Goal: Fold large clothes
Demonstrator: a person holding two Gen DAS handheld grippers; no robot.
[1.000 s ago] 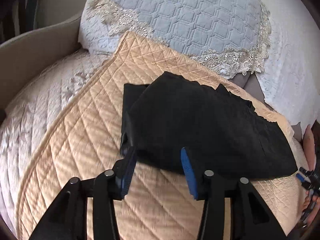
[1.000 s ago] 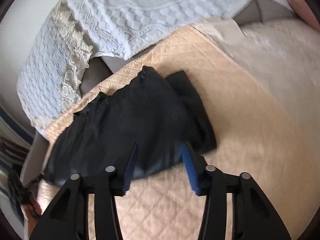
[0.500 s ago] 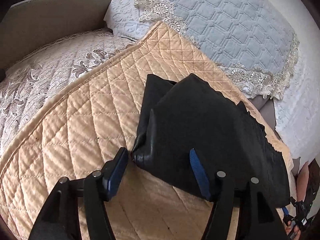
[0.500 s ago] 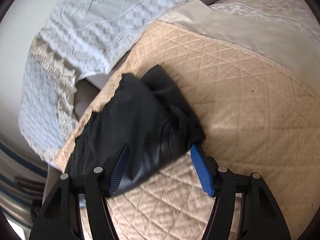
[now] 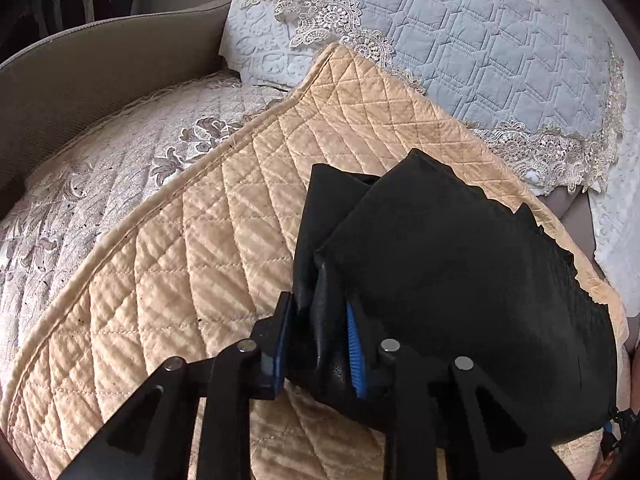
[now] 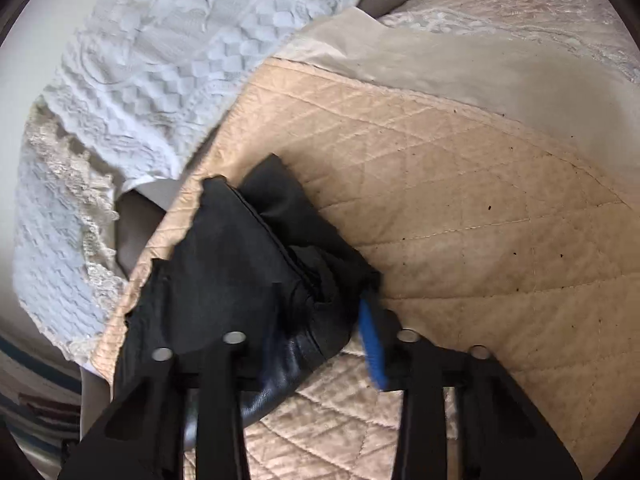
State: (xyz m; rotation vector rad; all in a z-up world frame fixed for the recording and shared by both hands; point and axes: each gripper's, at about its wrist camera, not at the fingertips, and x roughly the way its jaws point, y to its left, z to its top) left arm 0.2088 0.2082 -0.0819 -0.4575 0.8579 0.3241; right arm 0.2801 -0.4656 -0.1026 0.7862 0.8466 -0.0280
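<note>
Together, two hand-held grippers, left hand-held gripper (image 5: 318,334) and right hand-held gripper (image 6: 320,340), jaws closing on one black garment (image 5: 440,280).

I am in a home, at a sofa in what looks like a living room. Its seat wears a tan quilted cover (image 5: 208,248) with diamond stitching, and beside that lies a pale floral quilted cushion cover (image 5: 104,184). A grey-blue quilted throw (image 5: 500,52) edged with lace (image 5: 536,148) drapes the back, with a beige upholstered armrest (image 5: 100,68) at one end.

Black claw (image 5: 318,340), blue pads (image 5: 354,350)
</note>
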